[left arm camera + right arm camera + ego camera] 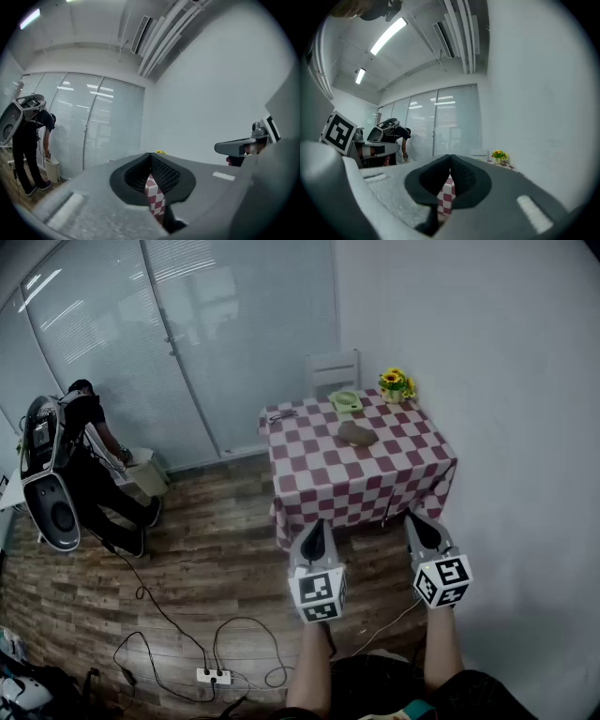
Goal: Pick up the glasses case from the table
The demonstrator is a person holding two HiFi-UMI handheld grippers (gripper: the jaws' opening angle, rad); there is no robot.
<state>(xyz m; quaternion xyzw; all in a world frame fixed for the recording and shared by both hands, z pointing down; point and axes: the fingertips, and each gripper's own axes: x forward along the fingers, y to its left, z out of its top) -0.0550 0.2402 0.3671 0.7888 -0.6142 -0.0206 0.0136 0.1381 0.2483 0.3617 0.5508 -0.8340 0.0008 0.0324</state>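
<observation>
Grippers near the body: left gripper (pixel 314 532) and right gripper (pixel 422 521) both closed tight, nothing held, short of the table (pixel 319 474). Case (pixel 357 433) lies mid-table, well apart from both. Risk: arriving with jaws unopened would shove it toward the flowers (pixel 396 383).

White wall (pixel 487 334) at right; glass partition (pixel 187 324) with blinds at back. Wood-plank floor (pixel 187 549), with cables (pixel 159 610) and power strip (pixel 214 676) on it. Table (pixel 319 479) in red-white check cloth by the wall, white chair (pixel 333 369) behind. Ceiling tube lights (pixel 388 35) on.
</observation>
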